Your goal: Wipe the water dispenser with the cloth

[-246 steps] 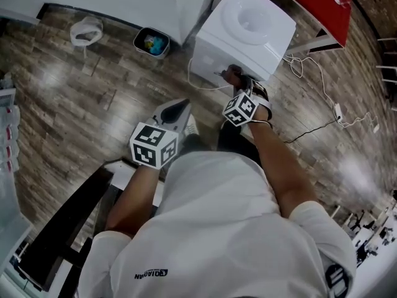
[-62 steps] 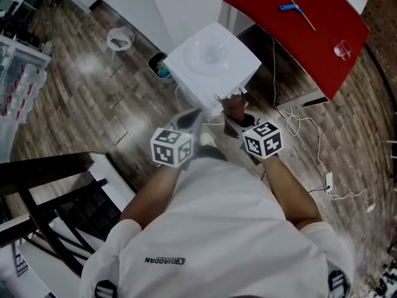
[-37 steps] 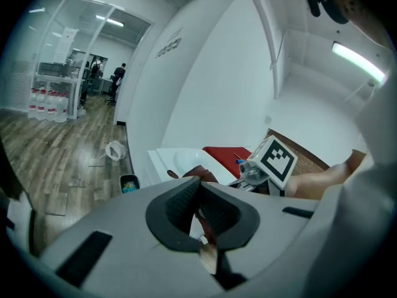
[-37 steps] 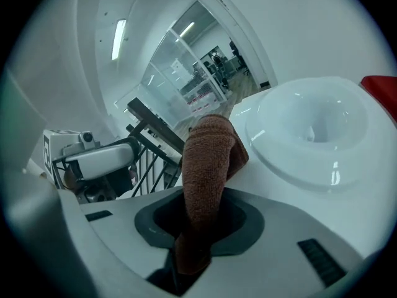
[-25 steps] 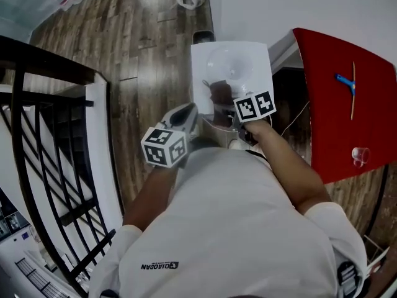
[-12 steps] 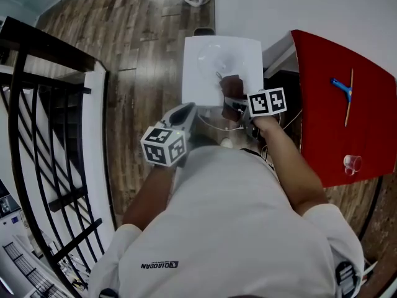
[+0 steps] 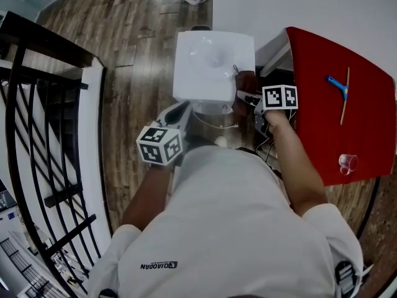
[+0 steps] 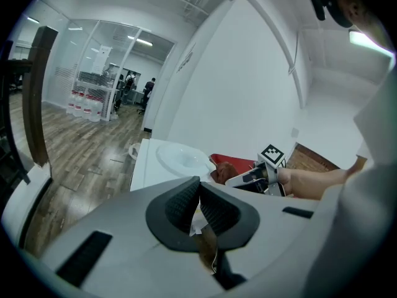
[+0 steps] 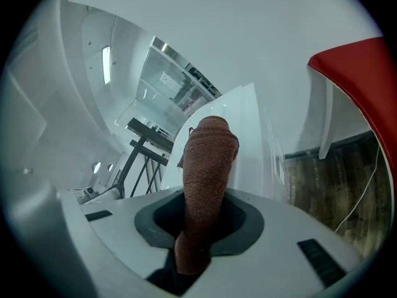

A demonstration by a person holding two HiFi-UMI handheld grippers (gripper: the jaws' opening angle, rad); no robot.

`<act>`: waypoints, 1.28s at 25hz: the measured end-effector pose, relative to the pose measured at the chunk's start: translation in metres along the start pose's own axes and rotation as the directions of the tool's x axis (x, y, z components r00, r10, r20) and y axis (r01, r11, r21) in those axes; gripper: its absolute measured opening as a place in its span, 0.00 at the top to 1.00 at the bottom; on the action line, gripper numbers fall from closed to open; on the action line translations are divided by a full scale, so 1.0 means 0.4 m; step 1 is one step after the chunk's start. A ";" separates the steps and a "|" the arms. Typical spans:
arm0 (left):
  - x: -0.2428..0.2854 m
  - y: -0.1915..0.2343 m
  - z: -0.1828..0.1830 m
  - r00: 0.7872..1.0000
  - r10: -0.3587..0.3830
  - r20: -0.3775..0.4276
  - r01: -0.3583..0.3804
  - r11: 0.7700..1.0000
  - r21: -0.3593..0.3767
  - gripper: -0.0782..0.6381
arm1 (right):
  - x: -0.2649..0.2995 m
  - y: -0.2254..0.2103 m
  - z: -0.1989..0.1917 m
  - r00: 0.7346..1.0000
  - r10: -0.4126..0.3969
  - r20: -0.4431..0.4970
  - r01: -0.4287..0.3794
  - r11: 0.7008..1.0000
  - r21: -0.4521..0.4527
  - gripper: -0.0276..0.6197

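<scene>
**Wipe pass at the right upper edge of the white box-shaped water dispenser**

The right gripper was clamped on the rust-brown woven cloth, whose free end pressed on the dispenser's side just ahead of the jaws. The left gripper was closed on nothing, short of the cabinet. Probable faults: a hard drag over the corner could pull the cloth free; the loose white cable below the jaws could snag. The brown plank floor looked glossy, and a red table stood right of the jaws.

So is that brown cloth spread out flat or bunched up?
Bunched up: the cloth stands as a thick roll clamped between the jaws of the right gripper, its tip by the top edge of the water dispenser.
</scene>
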State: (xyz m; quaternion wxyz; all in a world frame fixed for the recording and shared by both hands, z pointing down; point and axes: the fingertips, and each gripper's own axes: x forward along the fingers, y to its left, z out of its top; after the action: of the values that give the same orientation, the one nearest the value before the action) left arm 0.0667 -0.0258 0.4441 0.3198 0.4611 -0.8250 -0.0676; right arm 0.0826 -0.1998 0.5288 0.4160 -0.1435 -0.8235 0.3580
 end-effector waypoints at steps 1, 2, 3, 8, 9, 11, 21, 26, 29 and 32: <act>-0.003 -0.004 0.000 1.000 0.002 0.002 -0.002 1.000 0.001 0.89 | -0.010 -0.008 0.002 1.000 -0.001 0.004 0.001 1.000 0.008 0.82; -0.007 -0.007 0.001 1.000 0.004 0.003 -0.004 1.000 0.001 0.89 | -0.019 -0.017 0.003 1.000 -0.004 0.008 0.004 1.000 0.015 0.82; -0.012 -0.009 0.000 1.000 0.006 0.003 -0.006 1.000 0.002 0.89 | -0.028 -0.026 0.004 1.000 -0.008 0.012 0.008 1.000 0.022 0.82; -0.017 -0.001 -0.011 1.000 0.017 0.004 -0.017 1.000 0.009 0.89 | -0.068 -0.084 0.009 0.998 -0.057 0.034 0.056 0.998 0.041 0.82; -0.017 0.003 -0.012 1.000 0.019 0.006 -0.019 1.000 0.007 0.89 | -0.075 -0.094 0.008 0.997 -0.064 0.038 0.062 0.997 0.045 0.82; -0.017 0.009 -0.013 1.000 0.019 0.011 -0.019 1.000 0.001 0.89 | -0.088 -0.113 0.006 0.995 -0.084 0.050 0.082 0.995 0.055 0.82; -0.064 0.061 -0.021 1.000 -0.009 -0.010 0.009 1.000 0.000 0.89 | -0.154 -0.152 0.020 0.873 -0.443 0.203 0.476 0.865 -0.157 0.82; -0.126 0.124 -0.024 0.999 -0.009 -0.032 0.008 1.000 -0.018 0.89 | -0.103 0.050 0.037 0.838 -0.343 0.424 0.486 0.823 -0.294 0.82; -0.164 0.128 -0.041 0.999 -0.025 -0.042 0.024 0.999 -0.029 0.89 | 0.001 0.171 -0.031 0.878 -0.244 0.412 0.414 0.819 -0.397 0.82; -0.205 0.140 -0.065 0.998 -0.042 -0.056 0.040 0.999 -0.035 0.89 | 0.137 0.263 -0.115 0.930 -0.175 0.322 0.315 0.831 -0.459 0.82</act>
State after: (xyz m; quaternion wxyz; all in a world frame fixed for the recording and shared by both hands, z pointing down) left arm 0.0723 0.0767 0.4493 0.3495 0.4741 -0.8046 -0.0748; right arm 0.0789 -0.0751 0.5046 0.2922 -0.0898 -0.9479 0.0899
